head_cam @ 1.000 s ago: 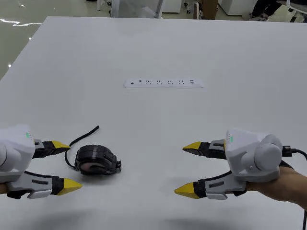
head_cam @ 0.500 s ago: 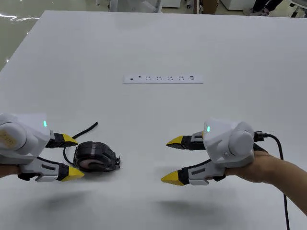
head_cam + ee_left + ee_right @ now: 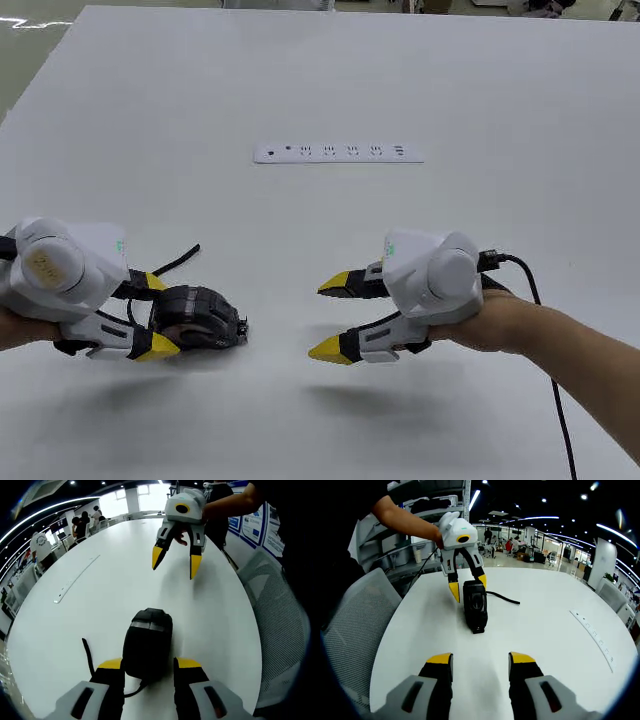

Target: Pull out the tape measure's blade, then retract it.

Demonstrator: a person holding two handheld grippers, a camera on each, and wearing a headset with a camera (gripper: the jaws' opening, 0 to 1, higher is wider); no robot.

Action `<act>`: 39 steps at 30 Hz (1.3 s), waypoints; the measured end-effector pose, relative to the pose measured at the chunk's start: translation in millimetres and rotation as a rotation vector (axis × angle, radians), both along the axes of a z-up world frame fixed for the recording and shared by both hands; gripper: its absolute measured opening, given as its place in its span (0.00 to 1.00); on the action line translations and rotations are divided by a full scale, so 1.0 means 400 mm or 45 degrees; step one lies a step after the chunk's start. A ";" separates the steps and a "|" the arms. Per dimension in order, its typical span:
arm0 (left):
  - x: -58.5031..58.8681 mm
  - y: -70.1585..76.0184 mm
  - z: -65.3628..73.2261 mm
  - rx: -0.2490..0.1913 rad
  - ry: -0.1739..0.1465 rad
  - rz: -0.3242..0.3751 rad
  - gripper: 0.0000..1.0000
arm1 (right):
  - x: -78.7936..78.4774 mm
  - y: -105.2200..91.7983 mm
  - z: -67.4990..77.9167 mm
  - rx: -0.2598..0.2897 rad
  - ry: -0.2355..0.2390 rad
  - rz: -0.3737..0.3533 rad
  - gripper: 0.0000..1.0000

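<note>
Straddling the tape measure (image 3: 198, 318), the left gripper (image 3: 160, 315) had one yellow-tipped jaw on each side of the dark case. In the left gripper view the jaws lay close against the case's rear flanks. Whether they actually pressed on it could not be determined. The right gripper (image 3: 330, 318) hung near the case's front end with its jaws spread and nothing between them. The tape measure rested on the white table (image 3: 300, 80), toward its near left. Its black strap (image 3: 176, 260) trailed away behind it, and a power strip (image 3: 338, 152) lay well apart, further back.

Handling, as judged:
- The case was probably rigid and dense for its size, so a firm clamp across the two flat sides should have anchored it.
- The blade was probably thin sprung steel, light but under return tension. The small end hook at the case mouth was the likely point of hold, and it offered little surface to pinch.
- A released blade could have snapped back, so a controlled return was advisable.

Compared with one second earlier, the left gripper had advanced from beside the case to enclosing it. The right gripper had closed in markedly on the case's front, and the case itself appeared unmoved.
</note>
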State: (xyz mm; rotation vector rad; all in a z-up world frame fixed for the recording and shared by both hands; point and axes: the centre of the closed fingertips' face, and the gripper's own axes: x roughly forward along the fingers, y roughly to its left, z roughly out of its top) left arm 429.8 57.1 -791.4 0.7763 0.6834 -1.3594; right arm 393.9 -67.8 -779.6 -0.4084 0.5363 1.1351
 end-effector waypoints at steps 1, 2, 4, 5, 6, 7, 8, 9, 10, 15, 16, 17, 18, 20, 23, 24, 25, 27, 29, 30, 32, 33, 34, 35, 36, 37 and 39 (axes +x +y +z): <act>0.000 -0.001 -0.001 0.006 0.000 -0.005 0.35 | 0.003 0.004 -0.004 0.000 0.004 0.001 0.44; 0.001 -0.002 -0.002 0.012 0.001 -0.012 0.34 | 0.005 0.009 -0.009 0.001 0.008 0.005 0.43; 0.003 -0.003 -0.004 0.018 0.004 -0.017 0.33 | 0.008 0.015 -0.013 0.001 0.012 0.011 0.42; 0.003 -0.003 -0.004 0.019 0.004 -0.018 0.32 | 0.008 0.015 -0.013 0.001 0.012 0.012 0.42; 0.003 -0.003 -0.004 0.020 0.004 -0.019 0.31 | 0.008 0.016 -0.014 0.001 0.012 0.013 0.42; 0.003 -0.003 -0.004 0.021 0.004 -0.019 0.30 | 0.008 0.016 -0.014 0.001 0.013 0.014 0.41; 0.004 -0.004 -0.005 0.025 0.008 -0.025 0.30 | 0.013 0.023 -0.016 0.008 0.016 0.014 0.41; 0.005 -0.004 -0.006 0.029 0.012 -0.030 0.30 | 0.018 0.030 -0.018 0.015 0.020 0.014 0.41; 0.006 -0.005 -0.008 0.033 0.016 -0.036 0.30 | 0.023 0.037 -0.019 0.022 0.024 0.014 0.41; 0.007 -0.004 -0.009 0.027 0.018 -0.051 0.29 | 0.038 0.073 -0.032 0.043 0.036 0.022 0.38; 0.007 -0.004 -0.009 0.024 0.017 -0.054 0.29 | 0.039 0.079 -0.034 0.047 0.039 0.025 0.38; 0.006 -0.004 -0.009 0.024 0.018 -0.055 0.29 | 0.040 0.088 -0.036 0.049 0.039 0.032 0.38; 0.006 -0.003 -0.009 0.028 0.016 -0.061 0.29 | 0.040 0.093 -0.037 0.051 0.040 0.037 0.37; 0.006 -0.003 -0.009 0.029 0.024 -0.056 0.28 | 0.042 0.107 -0.038 0.060 0.043 0.043 0.36; 0.006 -0.003 -0.009 0.026 0.028 -0.054 0.28 | 0.047 0.122 -0.044 0.067 0.043 0.048 0.34; 0.006 -0.003 -0.010 0.027 0.029 -0.053 0.28 | 0.049 0.127 -0.046 0.068 0.044 0.048 0.34; 0.006 -0.003 -0.010 0.029 0.027 -0.054 0.28 | 0.051 0.134 -0.049 0.070 0.046 0.050 0.33; 0.006 -0.003 -0.010 0.031 0.027 -0.055 0.28 | 0.051 0.145 -0.054 0.067 0.047 0.060 0.31; 0.005 -0.003 -0.011 0.033 0.032 -0.052 0.28 | 0.052 0.160 -0.062 0.063 0.050 0.073 0.30; 0.005 -0.003 -0.011 0.033 0.034 -0.052 0.28 | 0.052 0.164 -0.065 0.056 0.048 0.076 0.29; 0.004 -0.003 -0.011 0.039 0.035 -0.056 0.28 | 0.054 0.172 -0.075 0.044 0.048 0.082 0.26; 0.004 -0.003 -0.011 0.042 0.035 -0.058 0.28 | 0.054 0.174 -0.079 0.040 0.048 0.085 0.25; 0.004 -0.003 -0.012 0.045 0.036 -0.059 0.28 | 0.053 0.178 -0.084 0.031 0.048 0.091 0.25; 0.004 -0.003 -0.012 0.045 0.037 -0.059 0.28 | 0.054 0.179 -0.088 0.023 0.046 0.093 0.24; 0.005 -0.002 -0.012 0.044 0.038 -0.059 0.28 | 0.055 0.180 -0.091 0.019 0.045 0.093 0.23; 0.005 -0.002 -0.012 0.043 0.040 -0.056 0.28 | 0.055 0.181 -0.094 0.015 0.043 0.096 0.21; 0.004 -0.003 -0.012 0.041 0.038 -0.055 0.28 | 0.057 0.183 -0.102 0.006 0.043 0.101 0.20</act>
